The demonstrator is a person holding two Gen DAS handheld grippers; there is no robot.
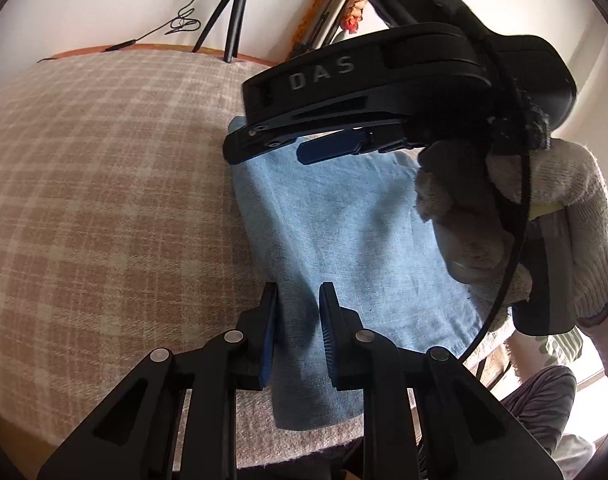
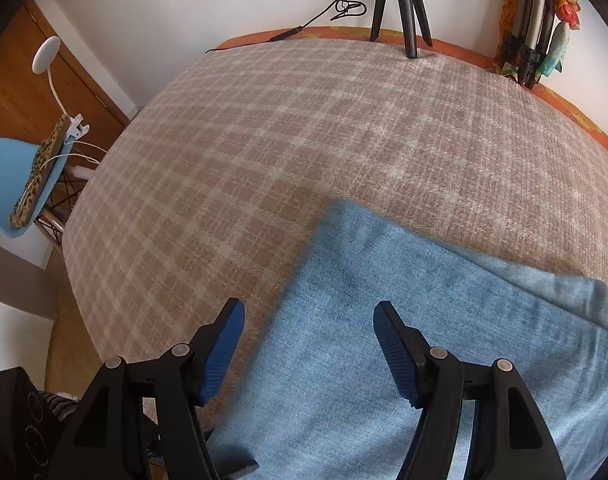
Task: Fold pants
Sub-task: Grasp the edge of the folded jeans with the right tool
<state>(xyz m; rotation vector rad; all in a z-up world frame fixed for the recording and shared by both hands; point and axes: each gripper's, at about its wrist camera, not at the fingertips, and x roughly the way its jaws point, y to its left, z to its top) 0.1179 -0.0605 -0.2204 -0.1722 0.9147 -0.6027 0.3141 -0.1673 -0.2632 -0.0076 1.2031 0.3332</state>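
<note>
One pair of light blue pants [image 1: 344,216], folded into a flat stack, lies on a bed covered by one beige plaid blanket [image 1: 104,184]; one black tripod [image 1: 234,12] stands at the far edge of the bed by the wall, with one black cable [image 2: 324,12] trailing beside it. Two claws are present, each with two blue-padded fingers. The left wrist view shows the left gripper [image 1: 298,300] with its jaws apart but narrowly spaced, nothing between the pads, poised over the left edge of the pants near the front of the bed; whether the tips touch the cloth cannot be told. Only this view shows the right gripper [image 1: 272,144] from outside, held in a white knit-gloved hand [image 1: 544,216] above the far end of the pants, its body marked "DAS". The right wrist view shows that gripper [image 2: 310,312] released, jaws spread wide, empty, straddling the left edge of the pants [image 2: 404,320], so that the left finger is over the blanket [image 2: 264,128] and the right finger over the denim. Only this view shows two overlapping layers at the far right of the pants, one blue chair [image 2: 20,184] carrying a leopard-print cushion [image 2: 40,172], one white lamp [image 2: 48,56], and the tripod's [image 2: 400,4] three legs.
</note>
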